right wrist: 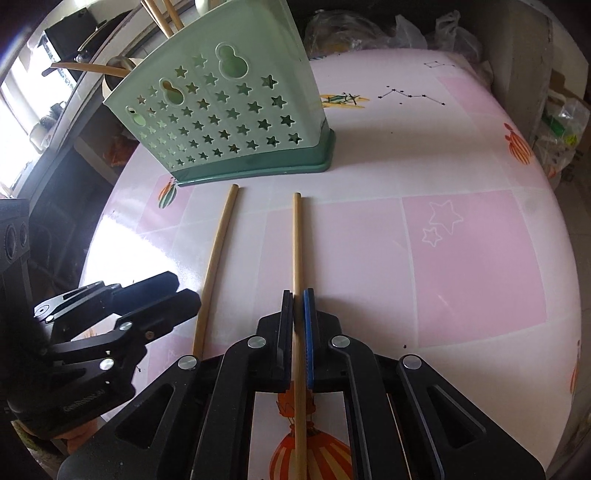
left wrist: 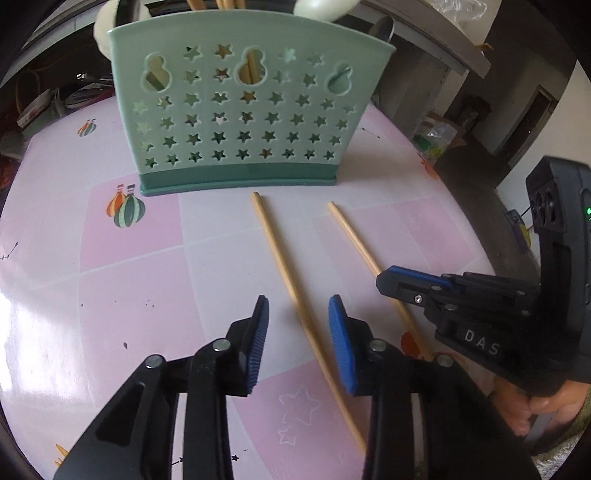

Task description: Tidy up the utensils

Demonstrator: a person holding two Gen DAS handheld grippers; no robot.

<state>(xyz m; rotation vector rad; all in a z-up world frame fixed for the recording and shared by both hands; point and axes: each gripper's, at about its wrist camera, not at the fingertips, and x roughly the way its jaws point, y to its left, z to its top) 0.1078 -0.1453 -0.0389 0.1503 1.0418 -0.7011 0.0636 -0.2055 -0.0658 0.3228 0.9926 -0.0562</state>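
Observation:
A green utensil holder (left wrist: 236,110) with star cut-outs stands on the pink table; it also shows in the right wrist view (right wrist: 236,110). Chopsticks and spoons stand in it. Two wooden chopsticks lie in front of it. My left gripper (left wrist: 298,339) is open, its jaws on either side of the left chopstick (left wrist: 280,266) and above it. My right gripper (right wrist: 298,332) is shut on the right chopstick (right wrist: 296,243), which still lies along the table. In the right wrist view the left chopstick (right wrist: 216,266) lies beside the left gripper (right wrist: 177,295).
The pink tablecloth (right wrist: 461,258) has balloon and star prints. Plastic bags (right wrist: 424,29) sit beyond the table's far edge. Clutter and boxes (left wrist: 37,107) lie off the left side. The right gripper's body (left wrist: 480,314) is close to my left gripper.

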